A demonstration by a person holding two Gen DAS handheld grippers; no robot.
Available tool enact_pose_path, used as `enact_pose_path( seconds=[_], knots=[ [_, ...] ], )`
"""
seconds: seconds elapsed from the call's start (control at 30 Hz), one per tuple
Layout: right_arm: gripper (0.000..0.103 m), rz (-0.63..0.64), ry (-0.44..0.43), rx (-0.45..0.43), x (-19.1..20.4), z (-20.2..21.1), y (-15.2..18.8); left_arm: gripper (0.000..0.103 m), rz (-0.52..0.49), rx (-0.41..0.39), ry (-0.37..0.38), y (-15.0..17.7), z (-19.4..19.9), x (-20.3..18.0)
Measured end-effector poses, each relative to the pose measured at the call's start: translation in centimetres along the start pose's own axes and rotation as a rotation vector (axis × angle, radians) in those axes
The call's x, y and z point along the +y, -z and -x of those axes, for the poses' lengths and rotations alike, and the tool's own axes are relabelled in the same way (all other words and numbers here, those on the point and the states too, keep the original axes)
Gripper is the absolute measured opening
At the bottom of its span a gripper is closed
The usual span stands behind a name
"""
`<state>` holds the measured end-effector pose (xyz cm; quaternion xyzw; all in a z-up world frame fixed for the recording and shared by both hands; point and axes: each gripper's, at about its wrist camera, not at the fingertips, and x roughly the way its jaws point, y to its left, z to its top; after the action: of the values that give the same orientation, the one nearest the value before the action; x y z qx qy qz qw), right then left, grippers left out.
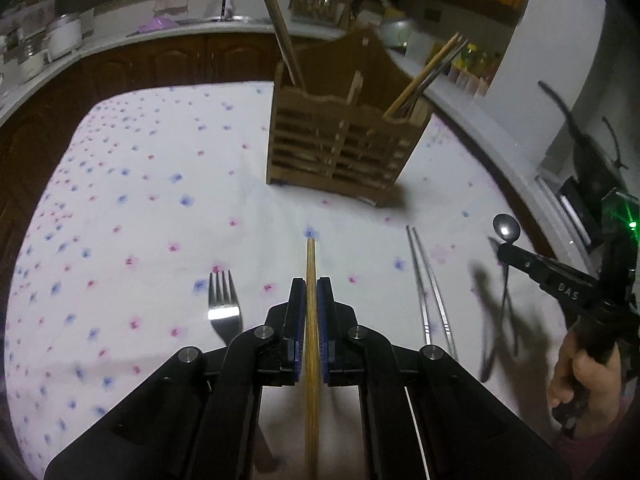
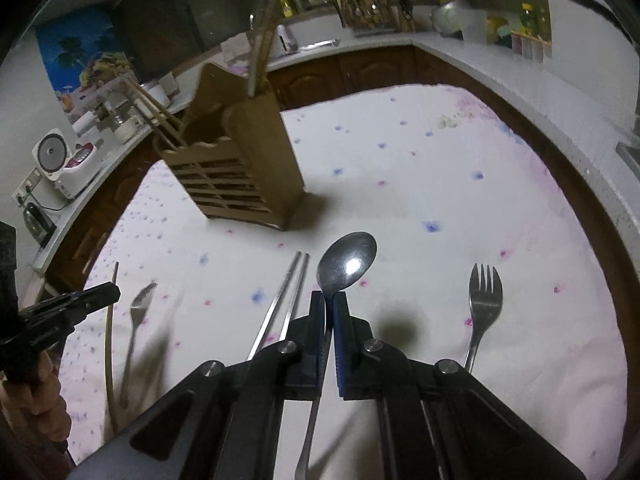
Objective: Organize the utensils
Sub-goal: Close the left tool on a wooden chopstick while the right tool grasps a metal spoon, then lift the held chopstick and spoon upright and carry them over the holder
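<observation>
- fork (image 1: 224, 312) lies on the table (image 1: 160, 200).
- left tool (image 1: 311, 312) clamped on a wooden chopstick (image 1: 311, 280).
- metal chopsticks (image 1: 430, 300) lie between.
- right tool (image 2: 330, 312) clamped on a spoon (image 2: 347, 262), wooden utensil holder (image 2: 240, 176) beyond.

Each black hand-held gripper (image 1: 311, 296) has blue pads (image 2: 339, 322) and silver screws (image 1: 264, 332)

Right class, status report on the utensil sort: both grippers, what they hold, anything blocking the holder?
Left gripper shut on wooden chopstick. Right gripper shut on spoon. Wooden holder upright ahead, path clear. Forks, metal chopsticks on the cloth.
</observation>
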<state>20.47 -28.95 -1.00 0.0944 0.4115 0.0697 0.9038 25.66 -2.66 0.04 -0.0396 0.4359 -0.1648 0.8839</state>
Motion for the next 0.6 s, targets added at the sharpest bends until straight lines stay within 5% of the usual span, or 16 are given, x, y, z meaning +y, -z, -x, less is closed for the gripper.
enact_pose_path(
  seconds=[0.6],
  knots=[
    [0.002,0.047,-0.035,-0.098,3.3,5.9,0.8,0.005,0.028,-0.174,0.047,1.8,9.0,0.4]
  ],
)
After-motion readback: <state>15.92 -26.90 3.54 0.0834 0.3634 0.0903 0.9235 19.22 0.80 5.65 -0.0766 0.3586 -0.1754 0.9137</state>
